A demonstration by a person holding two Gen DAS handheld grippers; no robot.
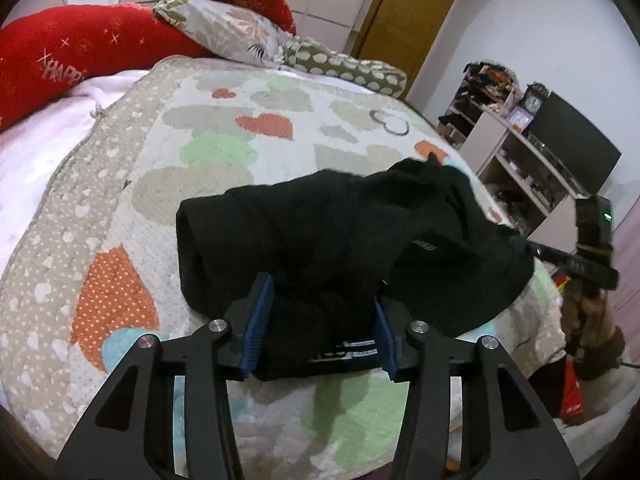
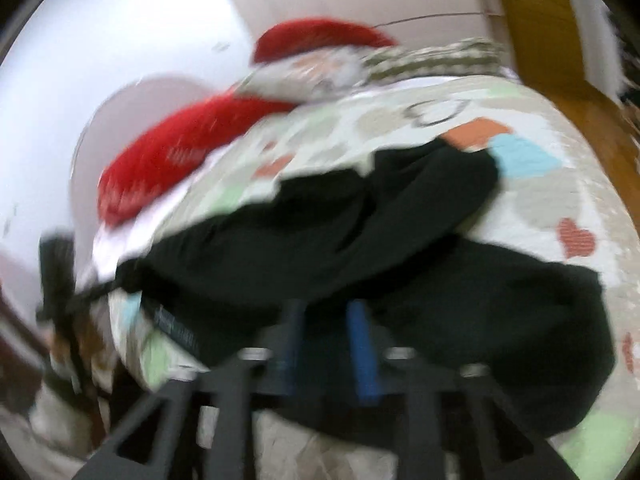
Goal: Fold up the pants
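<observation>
The black pants (image 1: 344,240) lie in a loose heap on the bed, on a quilt (image 1: 208,152) printed with hearts, a little right of the middle of the left wrist frame. The left gripper (image 1: 322,320) stands at the near edge of the heap. Its jaws are partly open, and a bunch of black cloth sits between the two blue pads (image 1: 259,320) and touches both of them, so it has hold of the pants there.

The right wrist picture is blurred. There the pants (image 2: 360,240) stretch across the middle of the frame, from lower left to upper right. The right gripper (image 2: 328,344) has its blue pads (image 2: 362,352) close together with dark cloth around them, but I cannot tell if the jaws really pinch it.

In the upper left of the left wrist frame a red pillow (image 1: 80,52) and a flowered pillow (image 1: 228,28) rest at the head of the bed.
</observation>
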